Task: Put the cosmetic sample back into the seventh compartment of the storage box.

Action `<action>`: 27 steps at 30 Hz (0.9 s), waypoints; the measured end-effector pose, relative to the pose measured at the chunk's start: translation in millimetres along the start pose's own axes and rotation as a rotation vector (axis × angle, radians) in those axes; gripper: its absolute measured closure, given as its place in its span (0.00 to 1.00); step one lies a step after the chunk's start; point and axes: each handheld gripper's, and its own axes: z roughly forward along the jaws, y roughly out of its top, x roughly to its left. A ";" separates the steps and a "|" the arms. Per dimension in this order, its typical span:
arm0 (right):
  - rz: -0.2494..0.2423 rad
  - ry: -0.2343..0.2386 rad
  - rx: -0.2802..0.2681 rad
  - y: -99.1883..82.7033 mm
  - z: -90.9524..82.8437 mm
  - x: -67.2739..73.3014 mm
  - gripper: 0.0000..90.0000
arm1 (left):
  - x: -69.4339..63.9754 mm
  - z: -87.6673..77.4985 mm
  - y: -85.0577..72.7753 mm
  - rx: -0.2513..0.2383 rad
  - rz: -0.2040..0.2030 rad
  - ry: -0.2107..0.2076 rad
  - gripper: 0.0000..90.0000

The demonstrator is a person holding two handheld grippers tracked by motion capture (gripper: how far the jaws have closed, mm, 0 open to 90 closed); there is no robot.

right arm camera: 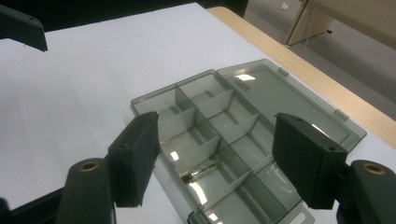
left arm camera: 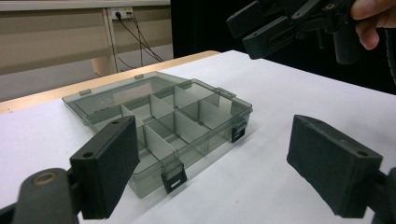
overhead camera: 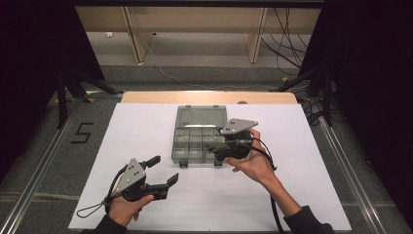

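A smoky transparent compartment box [overhead camera: 195,141] lies on the white sheet with its lid [overhead camera: 200,117] folded back flat. Dividers split it into several compartments [right arm camera: 224,135]; I see nothing in them. My right gripper [overhead camera: 216,147] hovers over the box's front right part. It is open, its two black pads [right arm camera: 306,161] wide apart with only the box below them. My left gripper [overhead camera: 163,169] rests low near the front left of the sheet, also open, and points toward the box [left arm camera: 177,121]. The right gripper [left arm camera: 261,28] hangs above and beyond it in the left gripper view.
A white sheet [overhead camera: 146,126] covers the table, with a strip of wood [overhead camera: 204,97] bare at the far edge. Two black latches [left arm camera: 173,177] stick out from the box's front wall. Dark curtains flank both sides, and cables trail on the floor [overhead camera: 195,80] behind.
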 end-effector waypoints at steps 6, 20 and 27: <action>0.016 0.017 -0.022 -4.5 -6.2 -1.7 0.35 | -0.5 0.2 -0.1 0.002 -0.002 -0.001 0.17; 0.100 0.045 -0.102 -15.7 -22.8 -8.5 0.25 | -1.0 0.1 -0.1 0.004 -0.005 -0.002 0.17; 0.109 0.028 -0.139 -20.1 -30.0 -9.4 0.24 | -0.6 0.5 -0.4 0.005 -0.007 -0.003 0.17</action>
